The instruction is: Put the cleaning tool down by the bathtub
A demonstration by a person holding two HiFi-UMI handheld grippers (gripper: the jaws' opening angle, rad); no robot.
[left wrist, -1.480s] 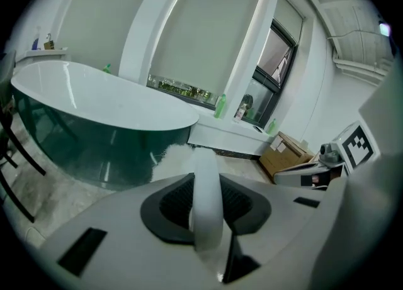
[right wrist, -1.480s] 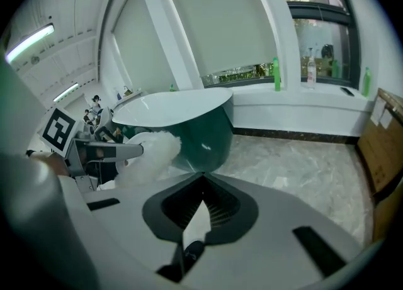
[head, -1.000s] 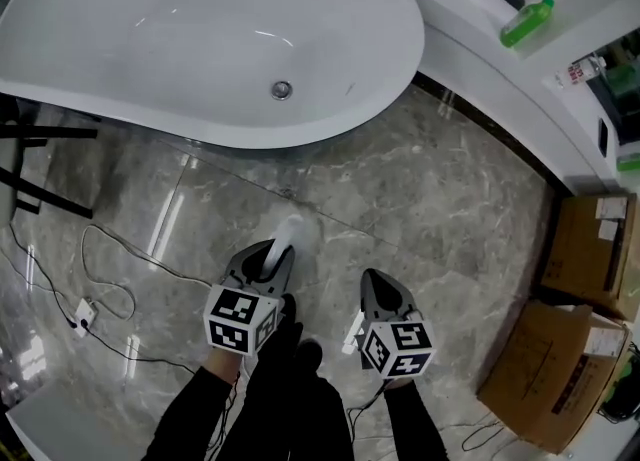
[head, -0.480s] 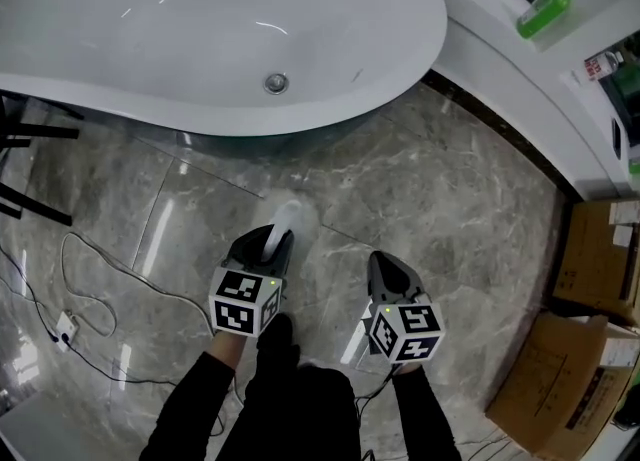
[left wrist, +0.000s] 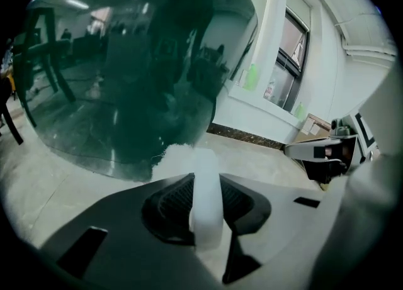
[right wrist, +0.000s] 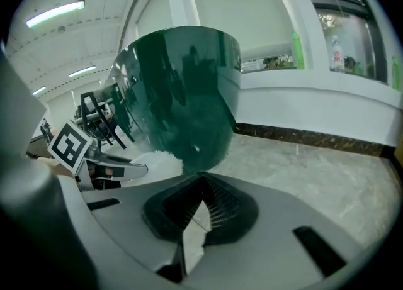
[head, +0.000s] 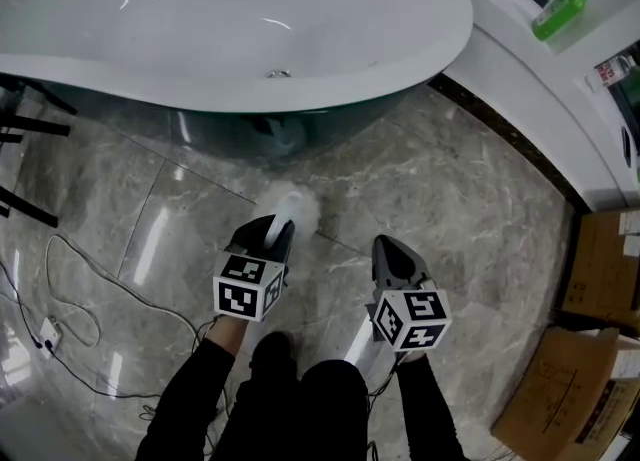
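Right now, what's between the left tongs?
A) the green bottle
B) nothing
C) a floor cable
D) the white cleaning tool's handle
D: the left gripper view shows the left tongs closed on the white handle of the cleaning tool, and the head view shows its fluffy head above the floor just short of the bathtub.

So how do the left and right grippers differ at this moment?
The left gripper is clamped on the brush's white handle; the right gripper holds nothing. The left jaws stand apart around that handle; the right jaws meet at their tips. Both point toward the tub.
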